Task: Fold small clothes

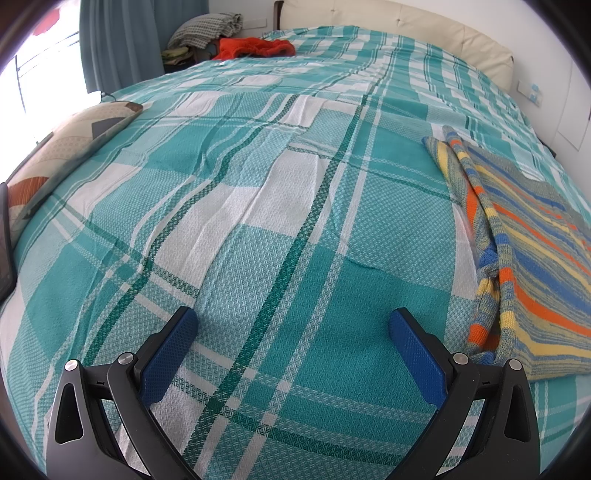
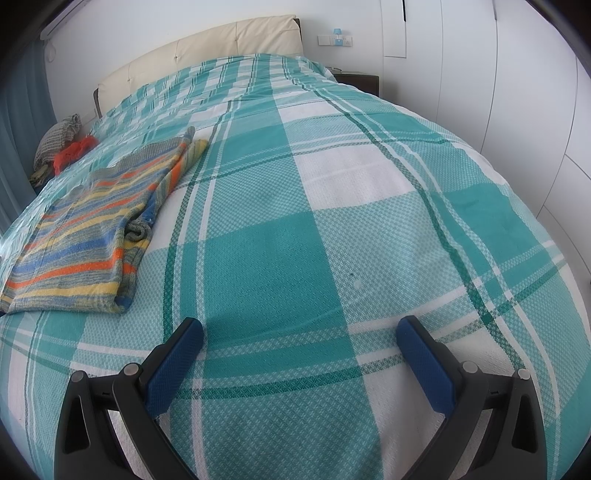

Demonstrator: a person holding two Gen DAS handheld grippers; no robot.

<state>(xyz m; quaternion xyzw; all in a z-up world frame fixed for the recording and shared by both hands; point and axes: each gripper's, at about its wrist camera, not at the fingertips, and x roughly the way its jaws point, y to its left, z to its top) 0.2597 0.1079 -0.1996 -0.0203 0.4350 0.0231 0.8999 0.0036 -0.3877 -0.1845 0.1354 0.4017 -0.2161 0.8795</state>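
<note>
Both grippers, left gripper [image 1: 293,325] and right gripper [image 2: 300,334], are hovering released and empty over the bedspread [image 1: 258,192], so each should be approaching a near corner of the striped sweater [image 1: 524,258] squarely

left gripper [image 1: 293,325] jaws wide apart, empty, over teal plaid bedspread [image 1: 258,206]. Folded striped knit garment [image 1: 532,251] lies flat right of gripper. Orange cloth [image 1: 255,48] far beyond, near headboard [image 1: 399,26].
</note>
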